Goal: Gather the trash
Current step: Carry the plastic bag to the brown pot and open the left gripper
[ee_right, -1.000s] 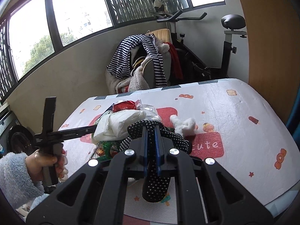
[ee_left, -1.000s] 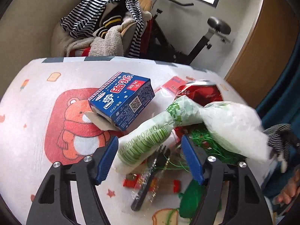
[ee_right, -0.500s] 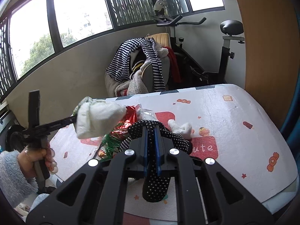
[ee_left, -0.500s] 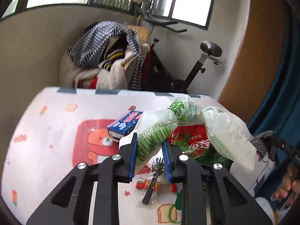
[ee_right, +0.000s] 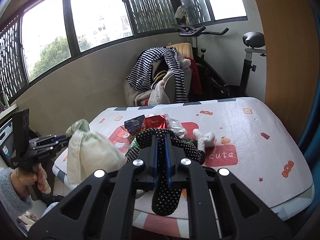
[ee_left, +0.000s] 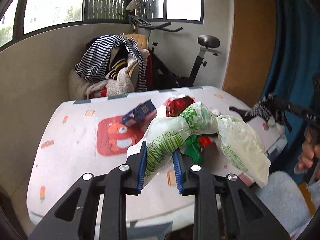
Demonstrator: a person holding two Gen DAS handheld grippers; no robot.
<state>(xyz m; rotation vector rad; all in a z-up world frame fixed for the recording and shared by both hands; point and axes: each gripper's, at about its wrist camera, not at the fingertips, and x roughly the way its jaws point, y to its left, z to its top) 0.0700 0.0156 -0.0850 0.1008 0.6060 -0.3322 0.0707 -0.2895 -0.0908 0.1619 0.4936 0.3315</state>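
My left gripper [ee_left: 160,152] is shut on the twisted neck of a white plastic bag with green print [ee_left: 200,120]. The bag hangs in the air in front of the table [ee_left: 70,140], its full end drooping to the right. On the table lie a blue carton [ee_left: 142,112], a red foil wrapper [ee_left: 180,104] and green wrappers [ee_left: 192,152]. My right gripper [ee_right: 161,140] is shut on a black white-dotted cloth [ee_right: 166,198] above the table's near edge. In the right wrist view the bag [ee_right: 90,150] hangs at the left, off the table's corner. A crumpled white tissue [ee_right: 206,140] lies near the trash.
Behind the table stands a chair heaped with striped clothes [ee_left: 112,70], with an exercise bike [ee_left: 196,60] beside it. A wooden panel and a blue curtain [ee_left: 290,60] close off the right side. A hand in a fluffy sleeve [ee_right: 12,190] holds the left gripper.
The left gripper's jaws closed on the bag's neck, then lifted it up and back off the table. The right gripper drew back a little with the dotted cloth.
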